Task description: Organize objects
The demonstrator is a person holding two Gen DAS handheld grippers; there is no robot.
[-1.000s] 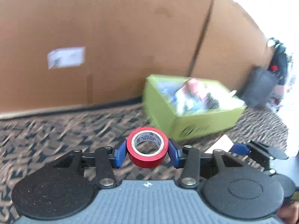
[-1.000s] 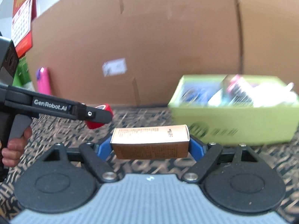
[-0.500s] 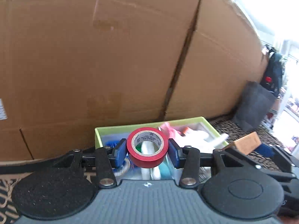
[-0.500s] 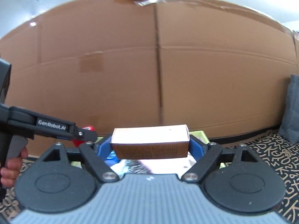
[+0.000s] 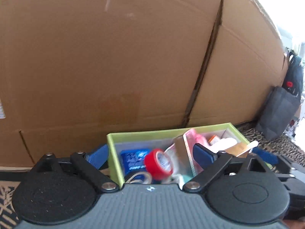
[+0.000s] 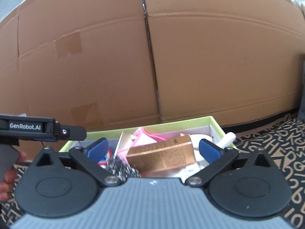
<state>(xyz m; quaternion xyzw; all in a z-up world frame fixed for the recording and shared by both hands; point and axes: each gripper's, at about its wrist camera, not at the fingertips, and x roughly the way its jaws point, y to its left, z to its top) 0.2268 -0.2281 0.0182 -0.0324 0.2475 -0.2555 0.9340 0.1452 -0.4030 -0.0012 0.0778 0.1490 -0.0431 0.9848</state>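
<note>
tape [image 5: 157, 164] dropped ("genrobot.ai" tool [image 6: 67, 132])

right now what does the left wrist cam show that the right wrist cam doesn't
Only the left wrist view shows the red tape roll free between the open left gripper fingers, a blue packet and a dark bag by the cardboard. Only the right wrist view shows the brown carton tilted on the pile under the open right gripper, plus a hand holding the other gripper. Both show the green bin and cardboard wall.
</note>
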